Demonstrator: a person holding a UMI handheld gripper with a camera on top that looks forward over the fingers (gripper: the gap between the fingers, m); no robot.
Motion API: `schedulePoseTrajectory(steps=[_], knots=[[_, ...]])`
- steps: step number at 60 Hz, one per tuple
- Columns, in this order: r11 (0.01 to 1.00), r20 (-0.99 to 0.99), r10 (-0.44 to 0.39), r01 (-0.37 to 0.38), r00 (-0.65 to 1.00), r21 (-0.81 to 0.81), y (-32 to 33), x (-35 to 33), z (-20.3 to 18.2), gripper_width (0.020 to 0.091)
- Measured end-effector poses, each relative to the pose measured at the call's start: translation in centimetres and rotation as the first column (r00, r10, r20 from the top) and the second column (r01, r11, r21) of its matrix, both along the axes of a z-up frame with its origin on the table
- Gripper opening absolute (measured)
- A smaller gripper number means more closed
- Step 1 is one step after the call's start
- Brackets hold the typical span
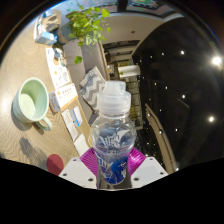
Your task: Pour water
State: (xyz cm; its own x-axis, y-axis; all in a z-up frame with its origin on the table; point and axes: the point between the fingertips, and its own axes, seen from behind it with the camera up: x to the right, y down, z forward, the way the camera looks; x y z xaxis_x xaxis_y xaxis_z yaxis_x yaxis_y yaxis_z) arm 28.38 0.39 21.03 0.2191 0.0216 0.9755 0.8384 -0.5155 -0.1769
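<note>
Wooden worktop [25,135] tilts across the view, w/ a dark glossy panel beyond the bottle on one side reflecting ceiling lights. Clear plastic water bottle [112,135] sits upright between the gripper [112,165] fingers, white cap on, blue label low on the body; pink pads [90,160] press its lower half from both sides, so the gripper looks clenched on it. Away from the bottle, across the worktop: pale green cup [33,98], likely the pour target. Past the bottle, a leafy plant [90,22]; near the bottle's base side, a small red round thing [54,162], can't tell what.

Handling, as a guess: thin-walled plastic, squashes if squeezed hard, smooth and a bit slippery, weight depends on fill (approx. unclear here). Best hold is mid-body at the label, below the shoulder. Cap must come off before pouring.
</note>
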Motion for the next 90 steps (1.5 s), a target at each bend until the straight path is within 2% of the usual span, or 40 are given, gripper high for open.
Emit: schedulePoseTrajectory(steps=[9, 13, 18, 25, 33, 41, 50, 56, 62, 68, 74, 81, 90], knots=[[0.988, 0.44, 0.128, -0.078, 0.889, -0.13, 3.0, -1.0, -0.4, 0.0334], [0.979, 0.564, 0.175, -0.082, 0.807, -0.187, 4.0, -1.7, -1.2, 0.0337], [0.963, 0.628, 0.217, -0.059, 0.748, -0.263, 4.6, -1.9, -2.9, 0.0338], [0.941, 0.677, 0.293, -0.08, 0.675, -0.328, 5.2, -3.3, -4.4, 0.0337], [0.939, 0.623, 0.297, -0.103, 0.724, -0.328, 5.0, -4.0, -4.8, 0.0335], [0.955, 0.47, 0.244, -0.127, 0.848, -0.268, 4.0, -3.1, -3.2, 0.0339], [0.979, 0.114, 0.183, -0.17, 0.977, -0.115, 2.7, -1.7, 0.6, 0.0339], [0.984, -0.164, 0.174, -0.175, 0.971, 0.005, 1.4, -1.0, 2.8, 0.034], [0.982, -0.448, 0.187, -0.164, 0.875, 0.09, 0.3, 0.8, 3.7, 0.0339], [0.986, -0.696, 0.167, -0.103, 0.698, 0.133, -0.3, 1.7, 2.2, 0.0338], [0.99, -0.852, 0.137, -0.042, 0.505, 0.134, -0.3, 2.8, -1.0, 0.0339], [0.993, -0.932, 0.116, -0.023, 0.343, 0.115, -0.3, 3.5, -5.4, 0.0339], [0.997, -0.965, 0.083, -0.021, 0.249, 0.081, -0.6, 3.7, -10.6, 0.0341]])
